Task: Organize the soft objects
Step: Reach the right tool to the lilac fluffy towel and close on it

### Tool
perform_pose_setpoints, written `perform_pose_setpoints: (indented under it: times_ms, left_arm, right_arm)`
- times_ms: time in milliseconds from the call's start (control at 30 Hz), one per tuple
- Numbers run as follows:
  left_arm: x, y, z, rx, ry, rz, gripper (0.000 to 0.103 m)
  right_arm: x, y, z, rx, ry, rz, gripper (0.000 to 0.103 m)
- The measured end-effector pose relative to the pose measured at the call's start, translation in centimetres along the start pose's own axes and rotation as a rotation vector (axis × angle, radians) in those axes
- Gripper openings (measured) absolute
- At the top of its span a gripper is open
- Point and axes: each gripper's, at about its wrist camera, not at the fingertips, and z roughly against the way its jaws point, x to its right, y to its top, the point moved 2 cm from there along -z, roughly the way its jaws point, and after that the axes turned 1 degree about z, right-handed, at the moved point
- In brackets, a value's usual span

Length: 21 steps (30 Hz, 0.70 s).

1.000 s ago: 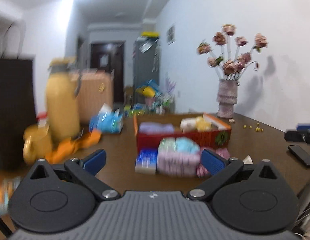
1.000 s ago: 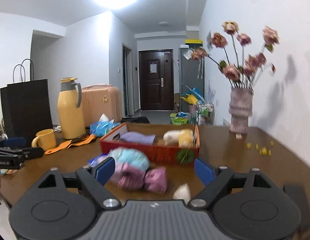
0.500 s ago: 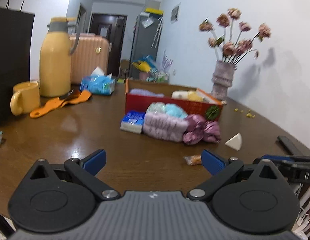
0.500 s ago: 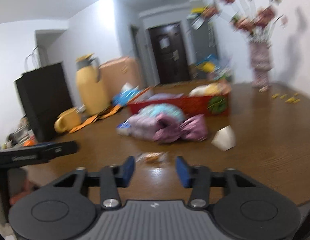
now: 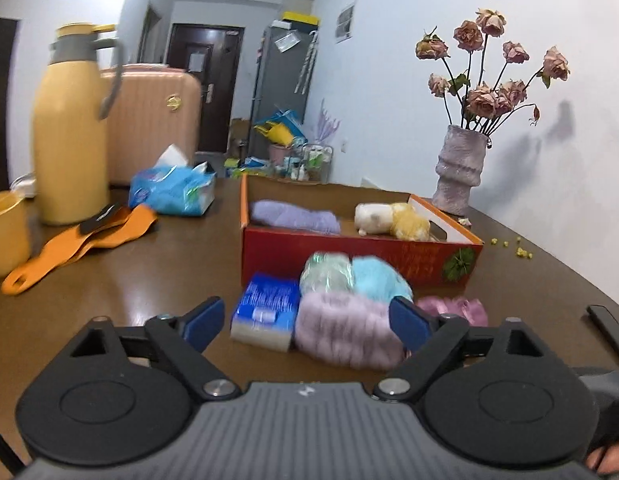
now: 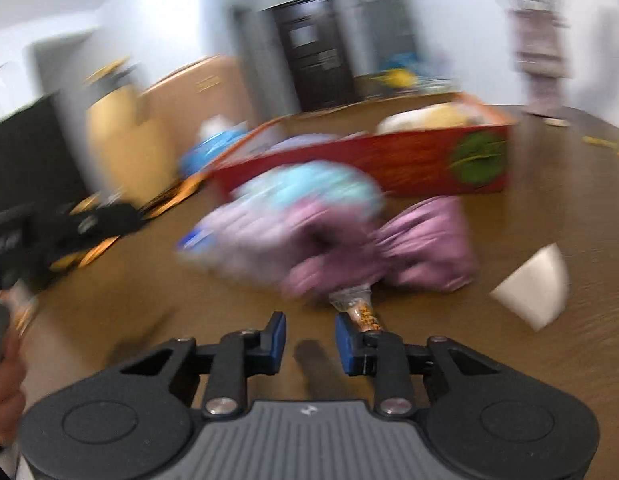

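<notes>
A pile of soft things lies on the brown table in front of a red box (image 5: 361, 248): a lilac fluffy piece (image 5: 345, 334), a turquoise one (image 5: 375, 278), a blue sponge pack (image 5: 267, 312) and a mauve scrunchie (image 5: 453, 308). My left gripper (image 5: 305, 322) is low over the table with its jaws closing. The sponge pack and the lilac piece sit between them, and the left pad is clear of the pack. My right gripper (image 6: 311, 336) is closing to a narrow gap with only table between its pads. A small snack packet (image 6: 357, 308) lies just past its right finger. The right wrist view is blurred.
The red box (image 6: 389, 160) holds a purple cloth (image 5: 293, 218) and white and yellow plush (image 5: 391, 218). A yellow flask (image 5: 69, 140), mug (image 5: 5, 232), orange strap (image 5: 81, 236) and tissue pack (image 5: 171, 190) stand left. A vase (image 5: 461, 172) is at the back right, a white wedge (image 6: 533, 286) on the right.
My left gripper has moved in close to the pile and its jaws have narrowed a little. My right gripper has dropped toward the table and gone from wide open to a narrow gap.
</notes>
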Motion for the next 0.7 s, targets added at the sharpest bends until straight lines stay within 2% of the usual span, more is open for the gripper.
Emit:
perform_pose_setpoints:
  times_ms: [67, 133, 233, 267, 300, 400, 433, 467, 500, 567, 600, 700]
  left_arm:
    - [-0.2, 0.5, -2.4, -0.029, 0.019, -0.014, 0.069]
    - [-0.5, 0.8, -3.9, -0.063, -0.004, 0.007, 0.059]
    - [-0.6, 1.0, -5.5, -0.09, -0.08, 0.022, 0.053]
    - [-0.6, 0.9, -5.9, -0.103, -0.082, 0.019, 0.048]
    - [-0.7, 0.8, -6.6, -0.127, -0.071, 0.019, 0.046]
    - [-1.0, 0.3, -7.0, -0.153, -0.093, 0.043, 0.035]
    - [-1.1, 0.0, -6.8, -0.157, -0.109, 0.053, 0.028]
    - [-1.1, -0.2, -6.5, -0.157, -0.119, 0.059, 0.021]
    - [-0.9, -0.4, -6.1, -0.155, -0.121, 0.057, 0.019]
    - [-0.5, -1.0, -5.0, -0.143, -0.111, 0.046, 0.015]
    - [-0.4, -1.2, -4.3, -0.137, -0.109, 0.052, 0.015]
    - [-0.6, -2.6, -1.7, -0.135, -0.118, 0.108, 0.012]
  right_arm:
    - [0.9, 1.1, 0.4, 0.038, 0.016, -0.051, 0.028]
    - [0.8, 1.7, 1.2, 0.091, 0.08, -0.074, 0.028]
    - [-0.1, 2.1, 1.1, 0.091, 0.195, -0.109, 0.025]
    - [-0.4, 2.2, 0.7, 0.081, 0.221, -0.112, 0.024]
    - [-0.7, 2.3, 0.2, 0.078, 0.219, -0.112, 0.024]
    - [-1.2, 2.7, -1.2, 0.07, 0.123, -0.105, 0.025]
    - [-0.9, 2.7, -1.7, 0.066, 0.086, -0.128, 0.027]
    - [-0.6, 2.8, -2.1, 0.062, 0.088, -0.146, 0.027]
    - [-0.5, 2.8, -2.4, 0.058, 0.104, -0.161, 0.027]
    - [-0.2, 2.7, -2.4, 0.063, 0.139, -0.184, 0.017]
    - [-0.1, 2.5, -2.1, 0.066, 0.148, -0.18, 0.016]
    - [-0.3, 1.7, -0.3, 0.069, 0.143, -0.128, 0.019]
